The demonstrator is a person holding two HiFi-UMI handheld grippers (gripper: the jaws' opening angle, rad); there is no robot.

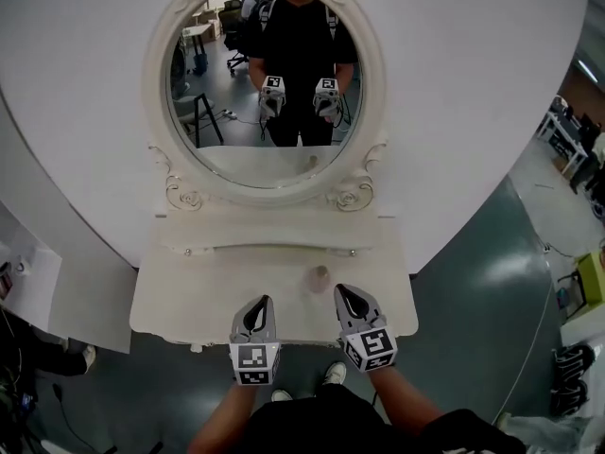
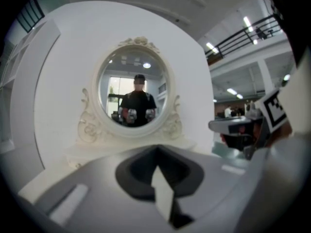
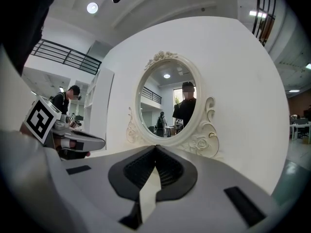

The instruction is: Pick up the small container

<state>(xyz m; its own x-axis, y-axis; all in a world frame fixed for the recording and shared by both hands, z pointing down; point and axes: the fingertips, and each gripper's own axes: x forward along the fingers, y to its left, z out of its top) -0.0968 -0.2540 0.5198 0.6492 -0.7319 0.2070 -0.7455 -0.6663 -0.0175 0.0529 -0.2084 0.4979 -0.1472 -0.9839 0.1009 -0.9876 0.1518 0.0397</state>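
Cream-white desk [image 1: 180, 301] with a scalloped front edge, pictured from above. It is set against a curved white wall panel [image 1: 473, 83] and stands on a dark grey-green floor [image 1: 473, 282]. A low raised tier [image 1: 274, 233] is carried along the back of the desk, and two small knobs can be made out on its front. An oval mirror [image 1: 274, 93] in an ornate carved frame is mounted upright on that tier. A small container [image 1: 320, 275], round and pale pink, is seen resting on the desk top. It is placed right of centre in the head view, just in front of the tier. Finer detail of it cannot be made out.
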